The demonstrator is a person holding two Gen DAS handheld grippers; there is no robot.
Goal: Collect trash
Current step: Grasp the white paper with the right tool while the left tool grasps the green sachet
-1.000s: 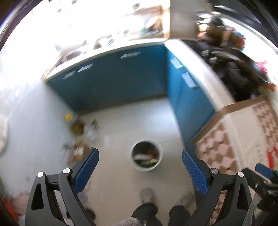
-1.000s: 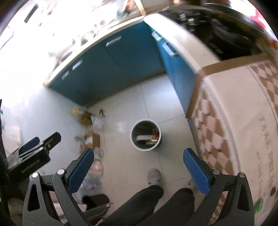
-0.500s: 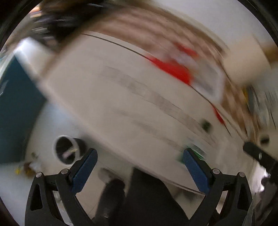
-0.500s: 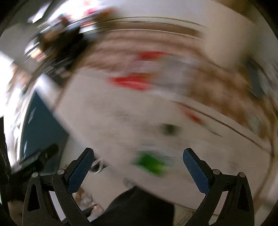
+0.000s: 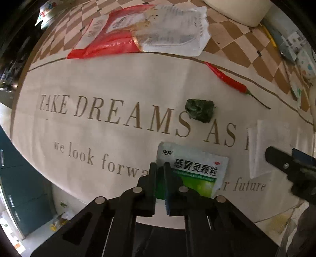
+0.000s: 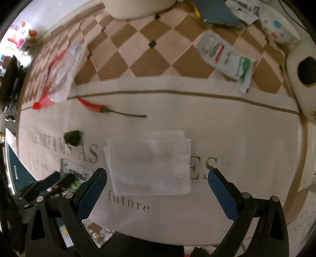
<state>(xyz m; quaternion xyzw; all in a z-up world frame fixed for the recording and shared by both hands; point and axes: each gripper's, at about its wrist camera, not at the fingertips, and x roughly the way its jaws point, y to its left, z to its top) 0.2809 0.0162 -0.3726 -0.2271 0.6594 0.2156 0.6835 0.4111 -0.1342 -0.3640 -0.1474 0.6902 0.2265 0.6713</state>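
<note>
My left gripper (image 5: 160,168) is shut on the left edge of a green and white medicine sachet (image 5: 195,170) lying on the table's printed cloth (image 5: 98,83); it also shows in the right wrist view (image 6: 76,174). My right gripper (image 6: 157,178) is open above a folded white paper napkin (image 6: 150,164), its fingers on either side of the near edge. A crumpled dark green wrapper (image 5: 199,112), a red chili (image 5: 227,78) and a red and white plastic bag (image 5: 142,31) lie farther back.
A white printed wrapper (image 6: 227,57), a spotted bowl (image 6: 278,27), a blue book (image 6: 213,9) and a white appliance (image 6: 302,77) stand at the back right. Litter lies on the floor by blue cabinets (image 5: 11,187) at lower left.
Both grippers swung from the floor and bin up to the table. The left gripper went from open to shut on the sachet. The right stays open, now over the napkin.
</note>
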